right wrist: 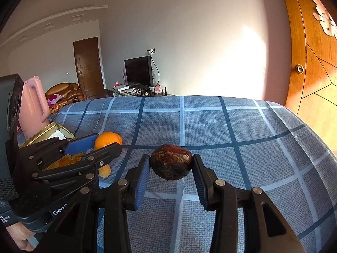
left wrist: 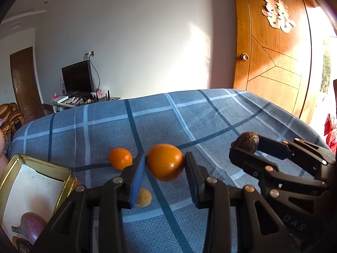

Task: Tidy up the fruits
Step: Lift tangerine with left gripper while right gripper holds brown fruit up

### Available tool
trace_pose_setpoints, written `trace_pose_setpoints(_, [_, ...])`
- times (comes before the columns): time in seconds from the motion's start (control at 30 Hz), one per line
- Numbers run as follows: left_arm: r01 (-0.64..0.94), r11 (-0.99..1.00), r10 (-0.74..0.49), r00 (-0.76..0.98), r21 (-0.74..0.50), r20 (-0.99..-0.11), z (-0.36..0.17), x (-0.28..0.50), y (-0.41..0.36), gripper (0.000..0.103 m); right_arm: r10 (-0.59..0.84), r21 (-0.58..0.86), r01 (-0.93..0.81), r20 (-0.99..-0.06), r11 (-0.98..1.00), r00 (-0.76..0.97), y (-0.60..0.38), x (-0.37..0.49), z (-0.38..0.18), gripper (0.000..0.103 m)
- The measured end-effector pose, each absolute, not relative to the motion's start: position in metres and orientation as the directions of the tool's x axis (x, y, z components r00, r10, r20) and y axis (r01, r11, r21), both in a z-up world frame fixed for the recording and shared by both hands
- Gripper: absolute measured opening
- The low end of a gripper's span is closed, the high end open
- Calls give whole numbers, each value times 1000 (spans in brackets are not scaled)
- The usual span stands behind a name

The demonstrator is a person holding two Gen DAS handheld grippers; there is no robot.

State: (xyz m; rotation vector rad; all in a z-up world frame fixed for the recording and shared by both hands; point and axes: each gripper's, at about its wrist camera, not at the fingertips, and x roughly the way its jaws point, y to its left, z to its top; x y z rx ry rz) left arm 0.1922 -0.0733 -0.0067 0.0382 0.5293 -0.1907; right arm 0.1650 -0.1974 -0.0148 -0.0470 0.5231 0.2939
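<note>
Far left, gold tin (left wrist: 38, 181), lid off, mouth tilted toward the fingers; one purple fruit (left wrist: 31, 225) lying inside, a second dark one below it, partly cut off. Probably the collecting spot, hence kept within reach of both hands.

Next, small orange (left wrist: 120, 158) resting on the checked cloth (left wrist: 210, 116) just behind the left fingers, not yet gathered. Flat orange piece (left wrist: 144, 198) on the cloth beneath them; peel or slice, too hidden to tell.

Centre, left gripper (left wrist: 165, 164) closed on a big orange (left wrist: 164, 162), pads pressing its two sides, fruit clear of the cloth. Held across the widest part, likely to stop it rolling out.

Right, right gripper (right wrist: 171, 164) clamped on a dark fruit (right wrist: 171, 162), wrinkled, reddish brown, likewise lifted off the cloth. Pinched at the ends, so hanging level between the pads.

Both fruits carried side by side, near each other, apparently bound for the tin. Surface under the cloth possibly a bed or a tabletop; unclear.
</note>
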Motion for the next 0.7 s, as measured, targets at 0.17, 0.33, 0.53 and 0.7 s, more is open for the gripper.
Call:
trace_pose_setpoints(0.17, [186, 983, -166, 857, -6, -488, -5, 188, -74, 40, 268, 24, -292, -478, 956, 837, -198, 161, -12, 43])
trace_pose_setpoints(0.33, [180, 984, -158, 869, 2, -469, -3, 183, -73, 40, 270, 18, -294, -449, 956, 852, -199, 155, -10, 43])
trace_pose_setpoints(0.53, [174, 985, -148, 883, 18, -446, -1, 176, -73, 40, 271, 6, -295, -415, 955, 869, -198, 149, -7, 43])
trace_pose_setpoints(0.7, [164, 986, -136, 893, 29, -428, 1, 171, -73, 40, 285, 3, -307, -378, 952, 881, -200, 141, -5, 43])
